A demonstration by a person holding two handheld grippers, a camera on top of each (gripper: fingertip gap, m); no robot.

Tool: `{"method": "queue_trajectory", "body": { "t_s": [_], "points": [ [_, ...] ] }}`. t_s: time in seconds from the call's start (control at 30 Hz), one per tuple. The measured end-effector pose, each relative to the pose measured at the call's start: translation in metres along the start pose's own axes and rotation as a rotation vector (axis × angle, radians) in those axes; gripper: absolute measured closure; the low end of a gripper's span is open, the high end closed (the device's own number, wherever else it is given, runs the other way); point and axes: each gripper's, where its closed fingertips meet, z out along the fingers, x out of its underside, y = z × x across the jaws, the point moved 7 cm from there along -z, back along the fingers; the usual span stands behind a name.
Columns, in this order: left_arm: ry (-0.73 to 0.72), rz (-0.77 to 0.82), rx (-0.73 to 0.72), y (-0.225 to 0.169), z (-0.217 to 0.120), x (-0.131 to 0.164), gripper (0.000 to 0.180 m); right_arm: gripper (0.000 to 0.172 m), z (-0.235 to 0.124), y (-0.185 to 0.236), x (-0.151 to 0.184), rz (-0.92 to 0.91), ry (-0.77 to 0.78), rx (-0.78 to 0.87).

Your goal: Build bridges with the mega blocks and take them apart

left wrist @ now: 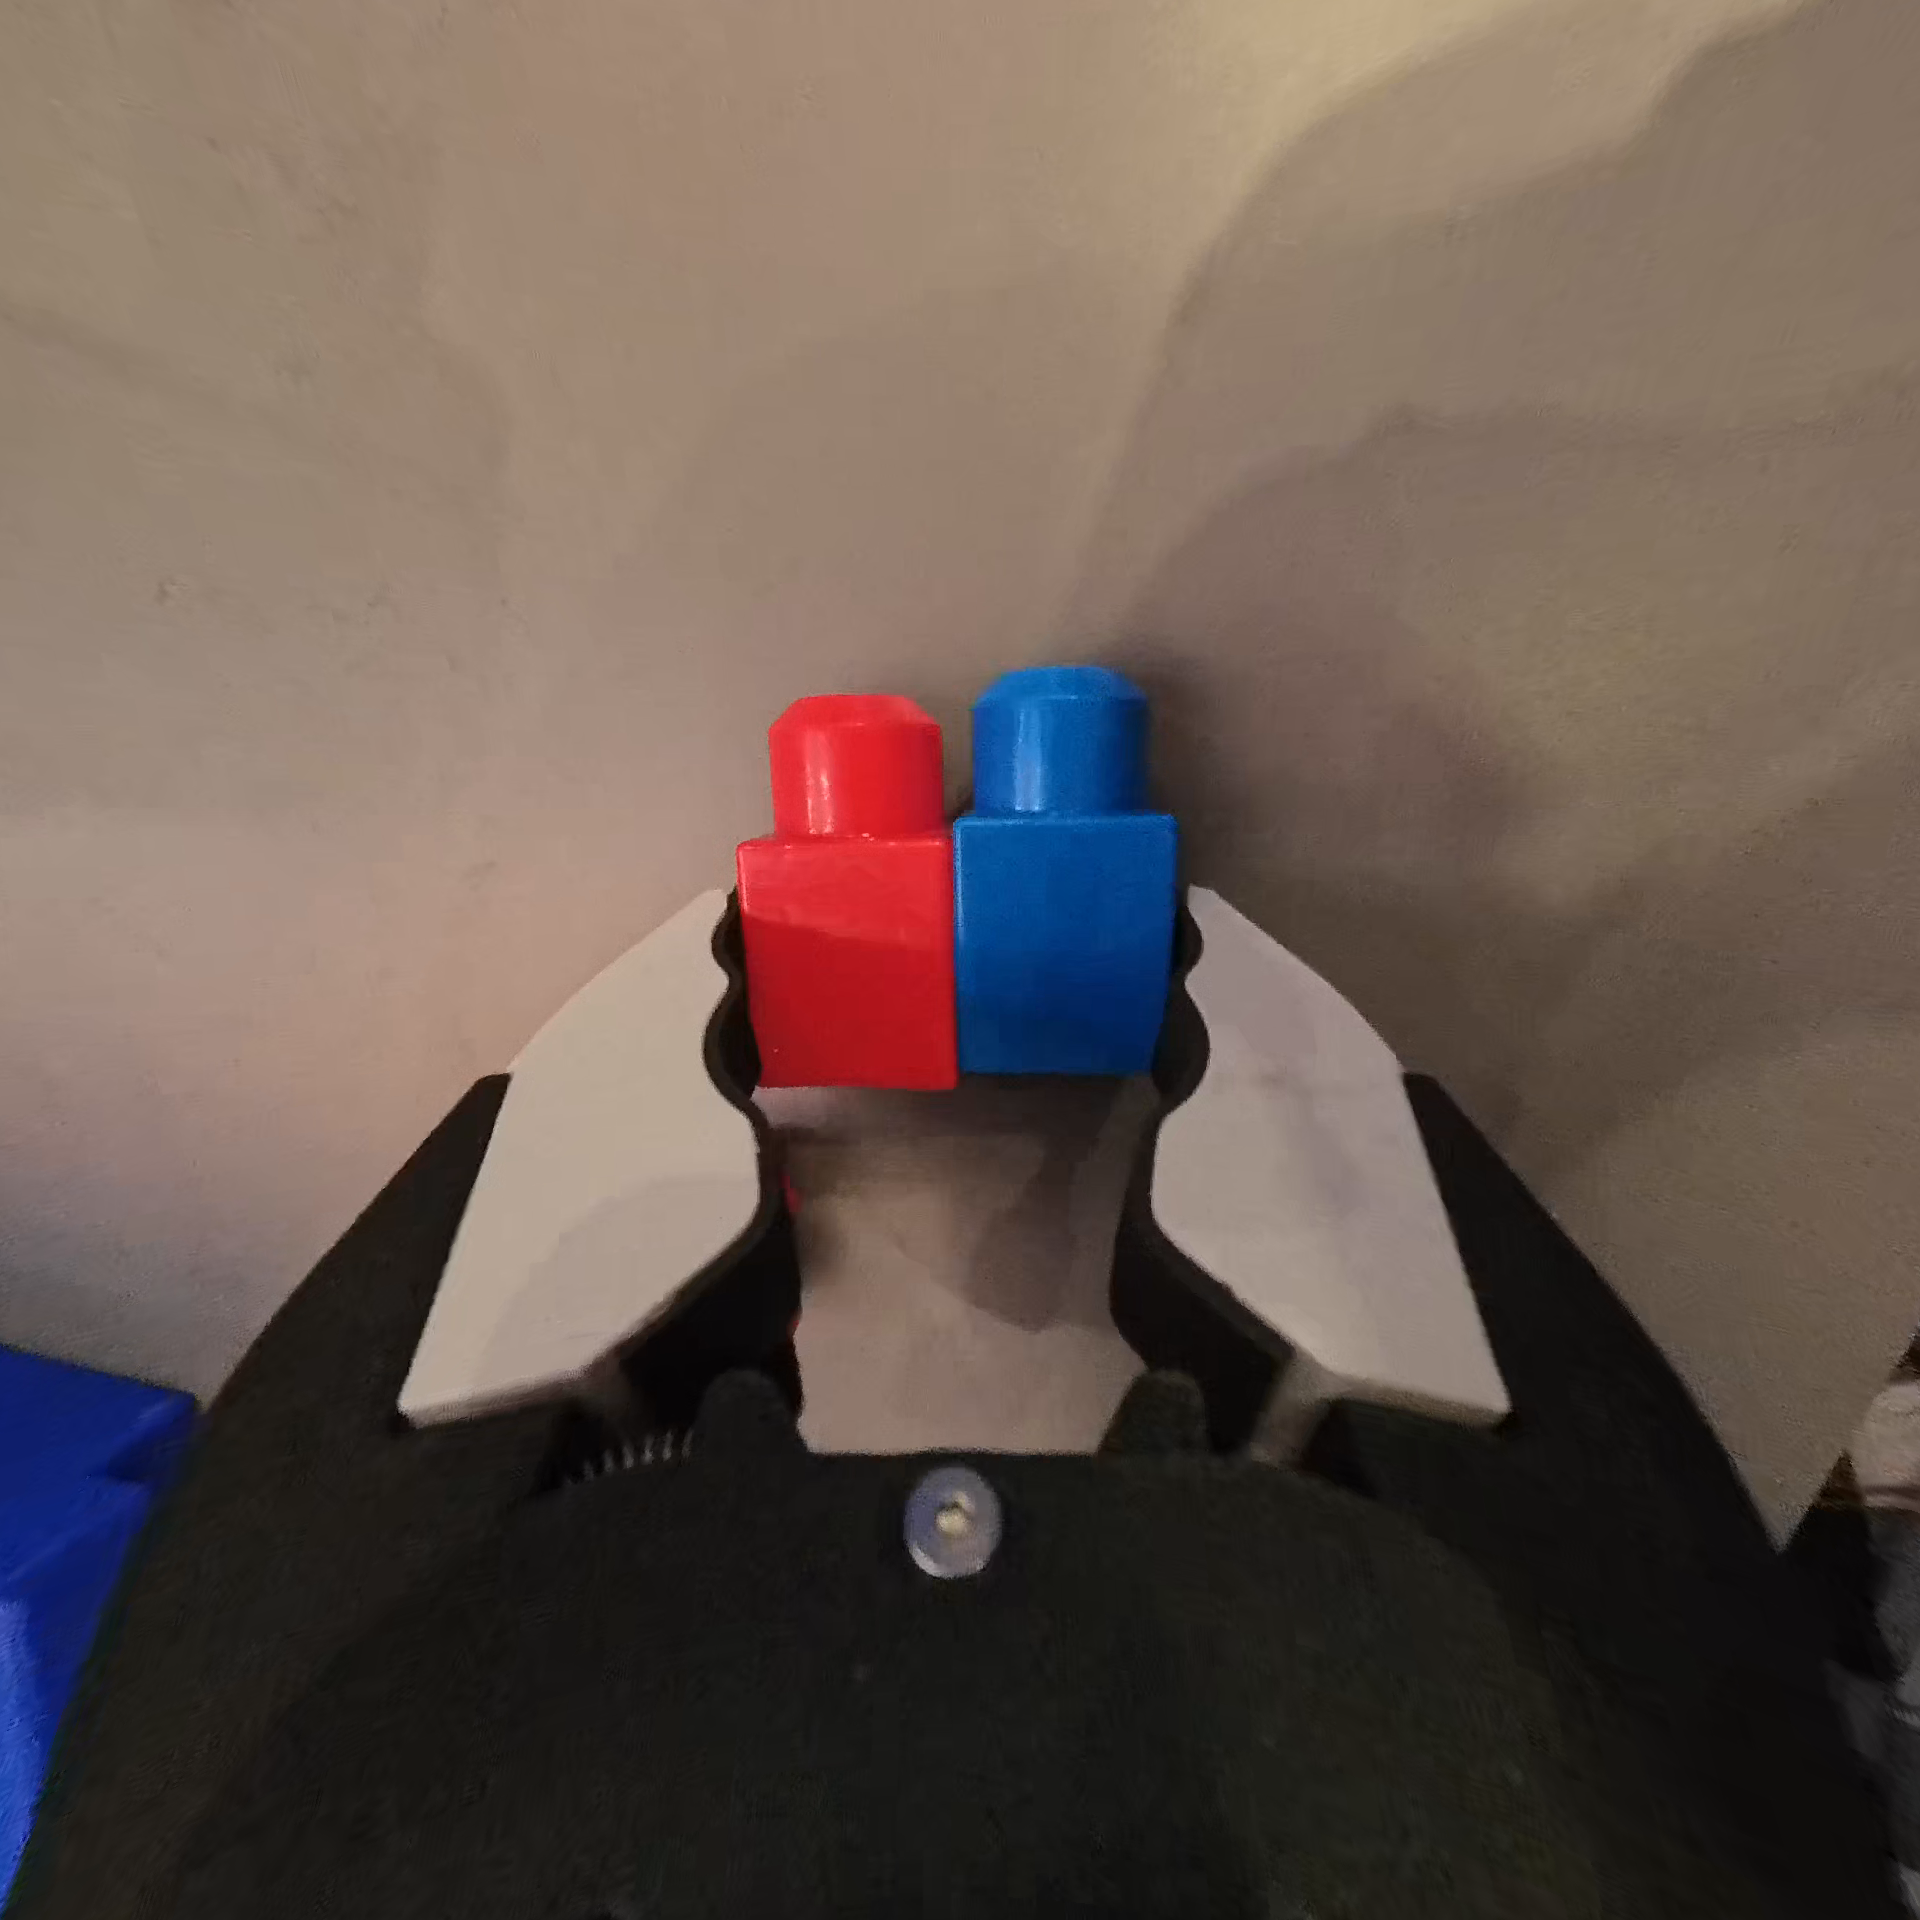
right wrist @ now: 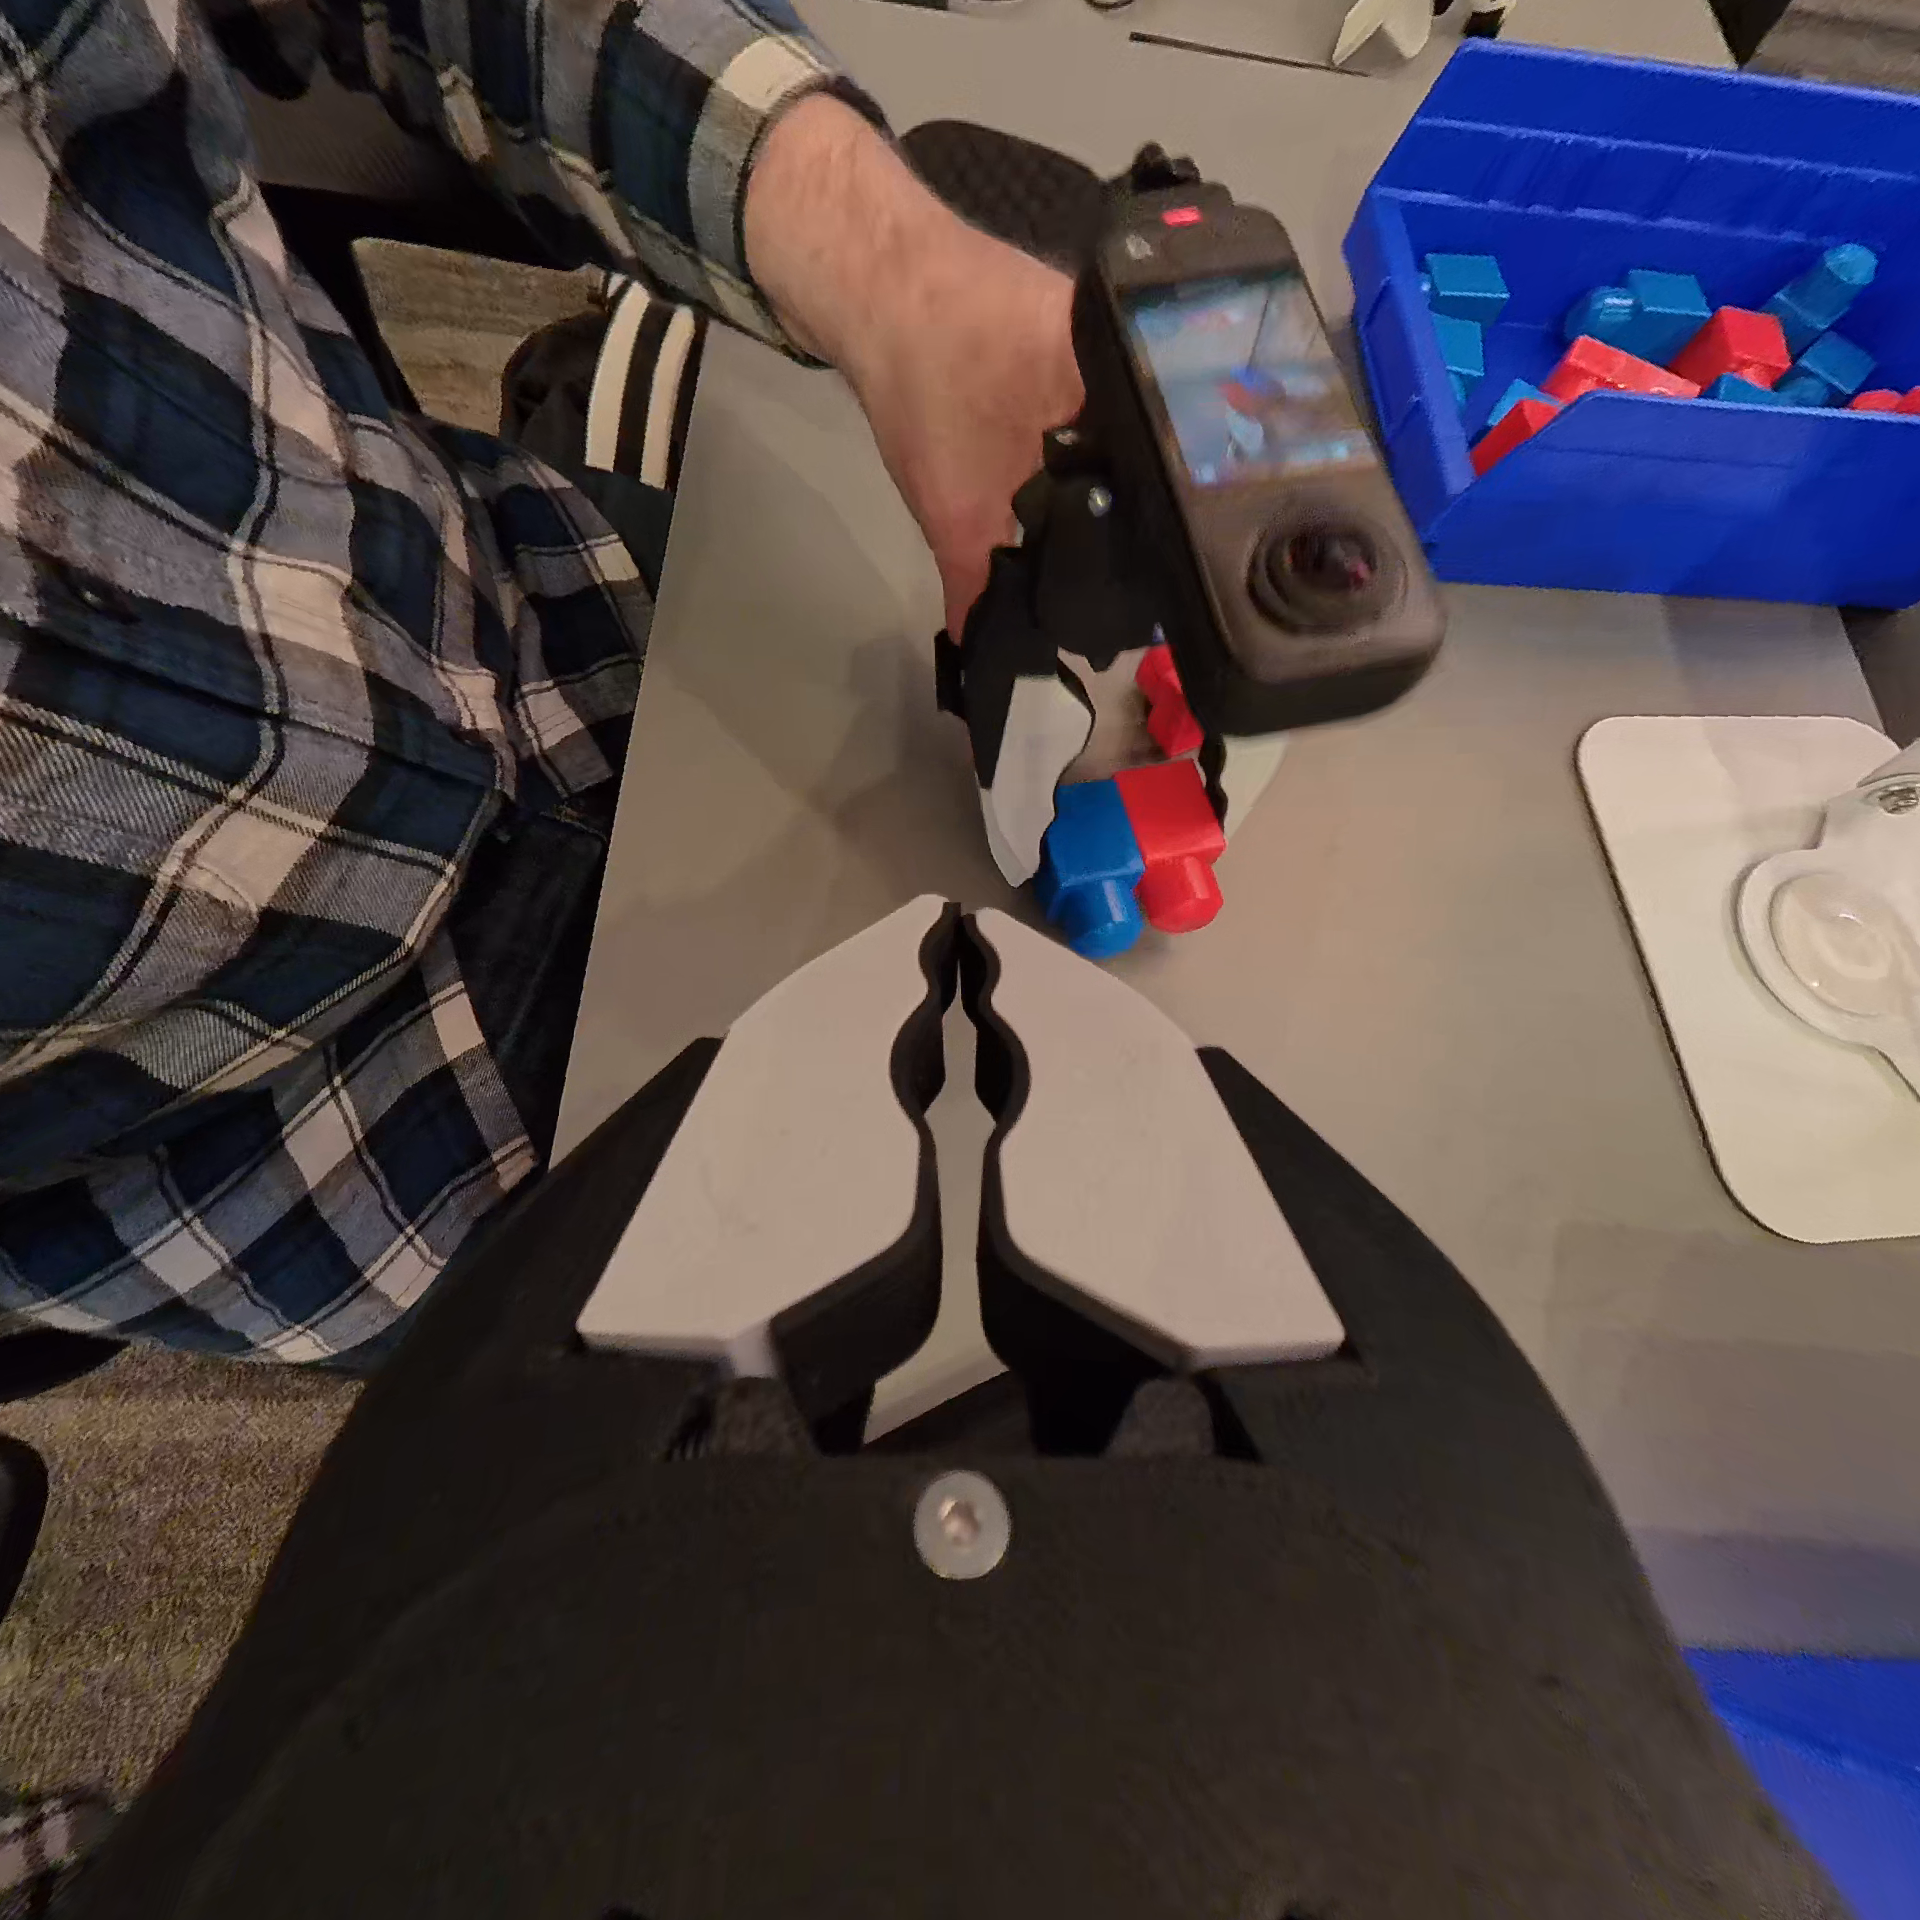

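Now my left gripper [left wrist: 961, 987] squeezes the red block [left wrist: 847, 961] and blue block [left wrist: 1060, 940] by their flat outer sides; they seem light, stiff and slippery. My right gripper [right wrist: 958, 925] is closed on nothing.

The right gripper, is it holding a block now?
No, the right gripper is shut on nothing; the red block sits in the left gripper.

Left tongs [left wrist: 958, 977]: pads pressed on a red and blue block pair
Right tongs [right wrist: 958, 920]: closed, bare, pointing toward 12 o'clock
Left hand [right wrist: 935, 343]: gripping handle
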Motion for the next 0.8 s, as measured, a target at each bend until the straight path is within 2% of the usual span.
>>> {"method": "queue_trajectory", "body": {
  "t_s": [0.07, 0.13, 0.23, 0.3, 0.37, 0.43, 0.53, 0.67, 0.8],
  "points": [
    [-0.066, -0.016, 0.008, 0.003, -0.016, 0.002, 0.107, 0.172, -0.003, -0.005, 0.0, 0.02, -0.021, 0.035],
    [-0.196, -0.075, 0.045, 0.011, -0.043, 0.007, 0.106, 0.172, -0.005, -0.008, 0.0, 0.034, -0.047, 0.055],
    [-0.507, -0.212, 0.216, 0.028, -0.089, 0.028, 0.106, 0.169, 0.003, -0.016, -0.004, 0.045, -0.079, 0.095],
    [-0.721, -0.263, 0.329, 0.038, -0.116, 0.047, 0.106, 0.158, 0.02, -0.023, -0.009, 0.088, -0.105, 0.111],
    [-0.865, -0.32, 0.349, 0.052, -0.133, 0.068, 0.106, 0.142, 0.043, -0.029, -0.016, 0.133, -0.138, 0.106],
    [-1.008, -0.278, 0.368, 0.057, -0.149, 0.085, 0.106, 0.131, 0.069, -0.036, -0.021, 0.167, -0.138, 0.098],
    [-1.101, -0.237, 0.361, 0.061, -0.161, 0.103, 0.106, 0.116, 0.097, -0.05, -0.026, 0.195, -0.123, 0.087],
    [-1.159, -0.204, 0.398, 0.064, -0.168, 0.117, 0.106, 0.112, 0.121, -0.07, -0.039, 0.122, -0.092, 0.066],
    [-1.171, -0.221, 0.381, 0.073, -0.171, 0.134, 0.106, 0.105, 0.154, -0.087, -0.048, -0.064, 0.131, -0.016]
  ]
}}
